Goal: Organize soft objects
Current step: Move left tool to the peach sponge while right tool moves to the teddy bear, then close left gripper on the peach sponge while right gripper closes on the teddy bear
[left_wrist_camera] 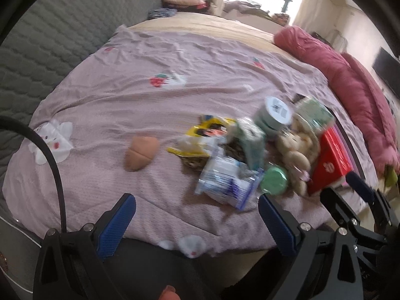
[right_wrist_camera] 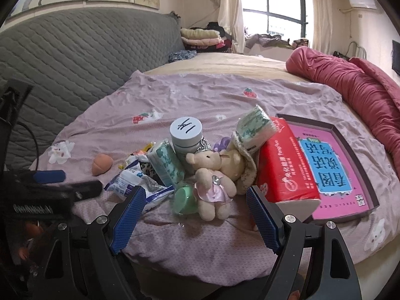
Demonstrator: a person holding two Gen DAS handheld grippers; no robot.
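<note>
Since we had both hand-held grippers, left (left_wrist_camera: 197, 221) and right (right_wrist_camera: 193, 213), spread apart and empty, grabbing the teddy bear (right_wrist_camera: 215, 178) near the bed's (right_wrist_camera: 200, 95) front edge risked toppling the jar (right_wrist_camera: 186, 135) leaning behind it.

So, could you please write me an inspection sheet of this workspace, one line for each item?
Surface: bed with a wrinkled lilac sheet.
Job's things: teddy bear in the pile; peach-coloured sponge lying apart to the left; green tissue packs; red tissue pack leaning on the tray.
Clutter: jar with white lid, green cup, plastic wrappers.
Grippers: left gripper and right gripper both open, empty.
Cables: black cable at left.
Surroundings: grey quilted headboard, rolled red duvet, window.
</note>
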